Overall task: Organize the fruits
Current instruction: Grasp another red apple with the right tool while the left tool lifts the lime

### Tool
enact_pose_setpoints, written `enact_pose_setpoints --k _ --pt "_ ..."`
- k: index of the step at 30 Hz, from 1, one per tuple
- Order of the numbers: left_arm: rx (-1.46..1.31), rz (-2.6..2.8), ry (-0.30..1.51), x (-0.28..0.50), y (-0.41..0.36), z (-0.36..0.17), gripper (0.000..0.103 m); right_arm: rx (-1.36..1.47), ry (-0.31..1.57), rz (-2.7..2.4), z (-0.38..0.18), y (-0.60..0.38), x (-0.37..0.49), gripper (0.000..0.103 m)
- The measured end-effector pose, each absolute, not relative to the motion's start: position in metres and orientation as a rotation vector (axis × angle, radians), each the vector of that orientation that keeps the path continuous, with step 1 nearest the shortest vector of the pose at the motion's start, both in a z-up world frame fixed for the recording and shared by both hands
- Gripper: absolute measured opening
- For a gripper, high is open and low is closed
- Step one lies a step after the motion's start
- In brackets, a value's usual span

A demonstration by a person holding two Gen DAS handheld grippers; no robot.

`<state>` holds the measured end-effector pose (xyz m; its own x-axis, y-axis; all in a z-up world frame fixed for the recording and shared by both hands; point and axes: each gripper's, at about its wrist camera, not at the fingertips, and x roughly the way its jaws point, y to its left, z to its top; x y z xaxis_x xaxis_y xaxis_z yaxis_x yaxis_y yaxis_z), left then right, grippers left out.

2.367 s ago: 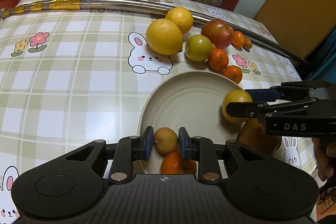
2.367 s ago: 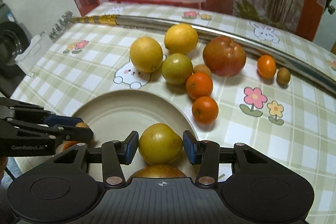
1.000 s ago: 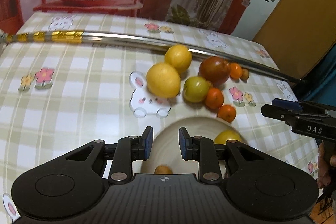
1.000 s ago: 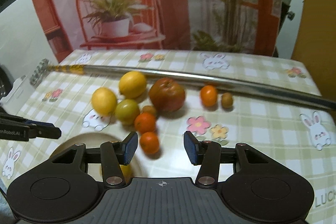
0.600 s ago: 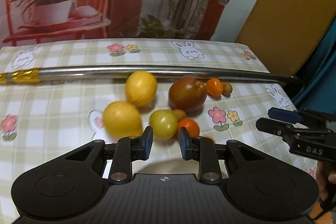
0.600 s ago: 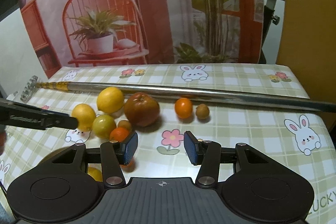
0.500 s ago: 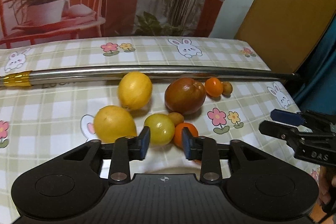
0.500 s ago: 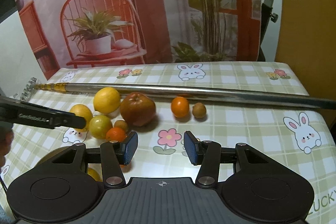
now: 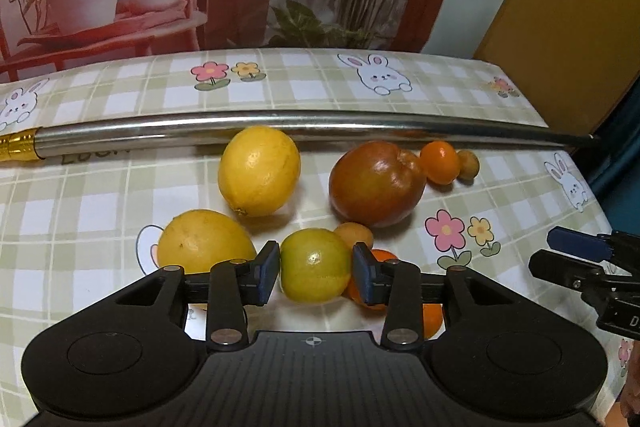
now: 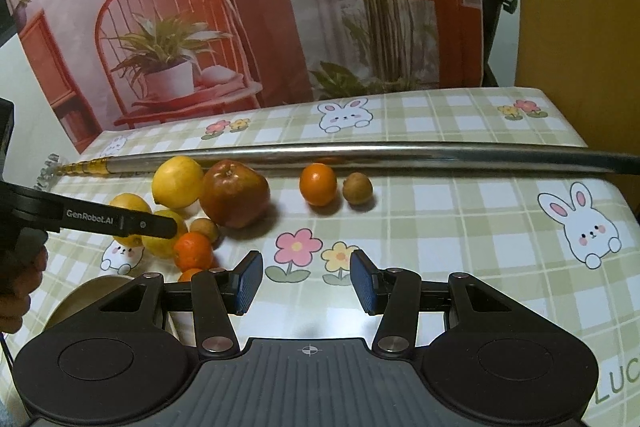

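Yellow-green fruit (image 9: 314, 265) sits framed between the left gripper's (image 9: 315, 273) parted jaws, ungrasped, while the right gripper (image 10: 307, 281) gapes empty; most fruit lies loose at twelve o'clock of the plate (image 10: 86, 293).

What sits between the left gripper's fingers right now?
In the left wrist view, the yellow-green fruit sits framed between the open left gripper; I can't tell if the pads touch it.
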<state>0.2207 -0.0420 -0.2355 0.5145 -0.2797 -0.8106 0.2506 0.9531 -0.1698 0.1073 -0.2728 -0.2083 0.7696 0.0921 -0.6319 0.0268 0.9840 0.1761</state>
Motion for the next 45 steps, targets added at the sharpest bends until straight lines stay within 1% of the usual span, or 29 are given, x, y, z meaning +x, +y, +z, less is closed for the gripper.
enact_pose_setpoints --k 3,12,18,23,24,26,29,36,45 --pt "-0.028 -0.312 0.978 0.221 -0.042 -0.238 0.044 0.183 0.699 0.033 -0.210 -0.274 0.109 0.045" --pt "-0.025 -0.309 0.967 0.220 -0.041 -0.237 0.043 0.188 0.704 0.037 -0.213 -0.276 0.111 0.045" --pt "-0.012 -0.329 0.914 0.203 -0.037 -0.223 0.043 0.180 0.690 0.069 -0.213 -0.271 0.125 0.045" --pt "-0.049 -0.341 0.889 0.187 -0.027 -0.208 0.043 0.186 0.635 0.124 -0.210 -0.255 0.150 0.046" --pt "-0.053 -0.339 0.885 0.184 -0.025 -0.206 0.043 0.177 0.623 0.135 -0.210 -0.250 0.158 0.046" --pt "-0.065 -0.333 0.875 0.176 -0.020 -0.202 0.043 0.166 0.613 0.143 -0.210 -0.243 0.171 0.054" --pt "-0.085 -0.325 0.871 0.167 -0.013 -0.199 0.043 0.166 0.601 0.150 -0.211 -0.233 0.192 0.061" --pt "-0.082 -0.300 0.875 0.154 0.001 -0.198 0.043 0.174 0.662 0.156 -0.227 -0.217 0.224 0.062" --pt "-0.091 -0.305 0.879 0.145 0.008 -0.201 0.043 0.238 0.702 0.121 -0.238 -0.217 0.234 0.065"
